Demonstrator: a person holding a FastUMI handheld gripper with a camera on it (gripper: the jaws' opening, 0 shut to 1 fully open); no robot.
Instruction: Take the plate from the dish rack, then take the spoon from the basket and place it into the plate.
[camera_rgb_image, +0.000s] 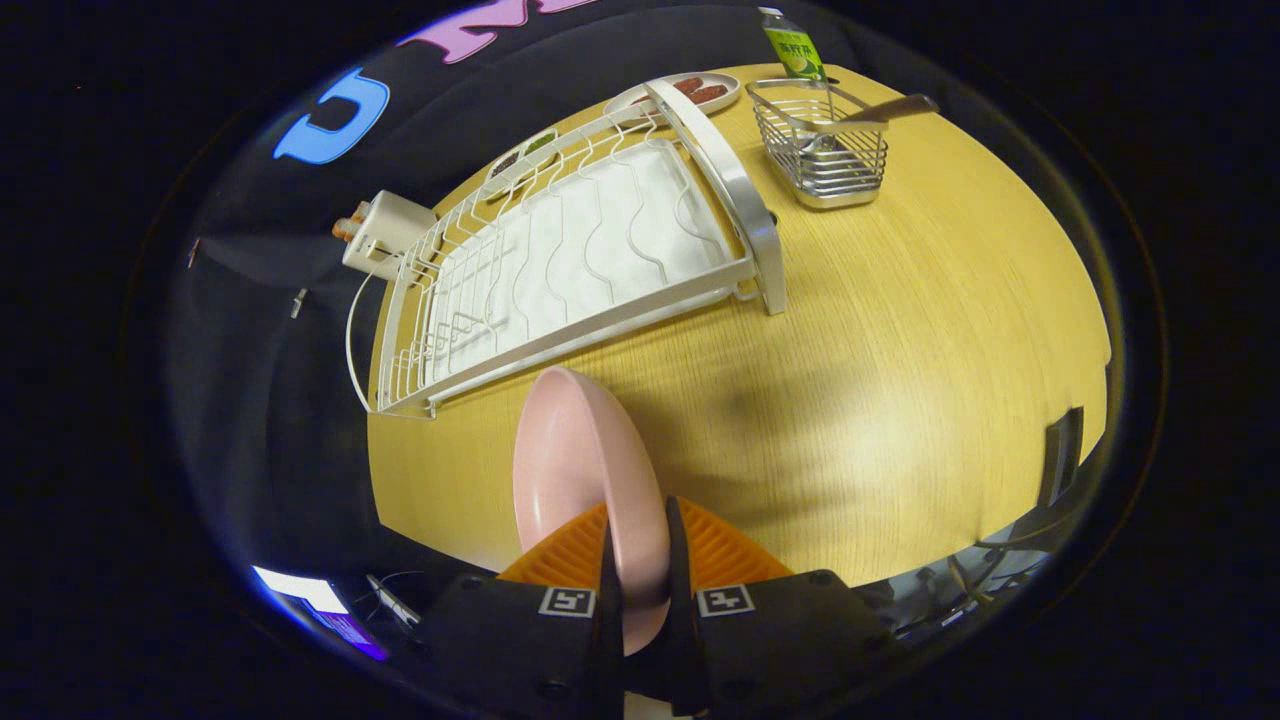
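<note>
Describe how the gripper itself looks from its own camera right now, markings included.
The gripper has a dark, blocky body with visible screw heads. Each side carries a small square black-and-white fiducial tag near the inner edge. Two ribbed, fan-shaped pads rise from it, with thin dark blades along their inner faces. No cables on it can be made out.

- A wooden table (900, 330) carries everything.
- A white dish rack (570, 260) stands near its far left edge.
- A wire basket (822, 145) sits toward the far edge, beside the rack.
- A bottle (795, 45) and a dish of food (700, 90) stand at the far edge.
</note>
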